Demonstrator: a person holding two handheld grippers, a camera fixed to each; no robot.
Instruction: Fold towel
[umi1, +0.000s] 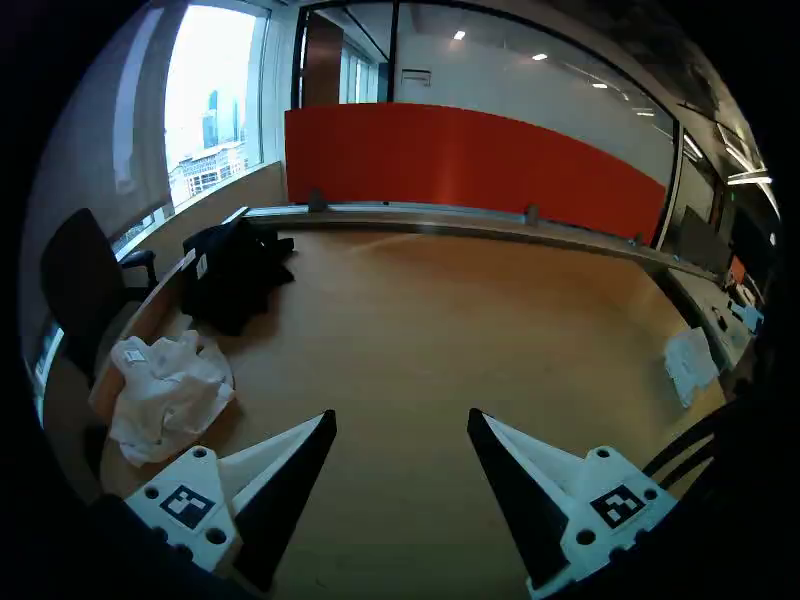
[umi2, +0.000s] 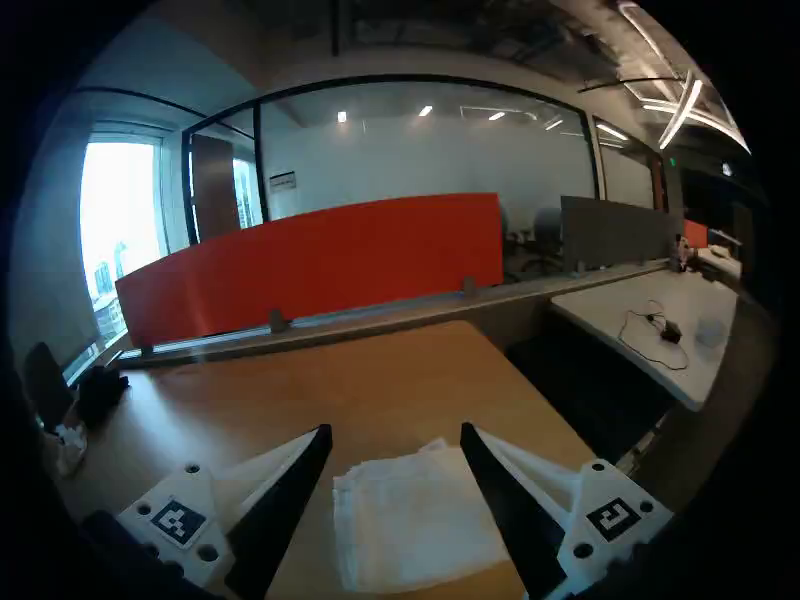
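Right hand-held gripper (umi2: 395, 430) first: its two black wedge-shaped fingers are spread wide and pinching nothing, each on a white plastic base with a square black-and-white marker. Lying flat between them, at about 6 o'clock in the right gripper view, is the folded towel (umi2: 415, 515). It's white, soft-looking and roughly square, with stacked layers along its left edge. I can't tell whether the fingers actually touch it. It sits on a smooth, wood-toned tabletop (umi2: 300, 400) near the right-hand edge. Past that, a long, flat orange partition (umi2: 320, 260) runs along the back from 9 to 1 o'clock, and a white desk (umi2: 650, 320) with a thin black cable on it stands well apart at 3 o'clock. The left hand-held gripper (umi1: 400, 415) is the same deal, fingers wide apart with only bare wood grain between them. In the left gripper view there's a crumpled white cloth pile (umi1: 170, 395) at 9 o'clock, all wrinkles and lumps, right by the tabletop's edge. Just behind it, at 10 o'clock, is a floppy black heap of fabric (umi1: 235, 270). A flat white cloth (umi1: 690, 365) lies way over at 3 o'clock, near the far edge. A black chair (umi1: 85, 285) stands off the tabletop at 9 o'clock, under a bright window (umi1: 210, 100).
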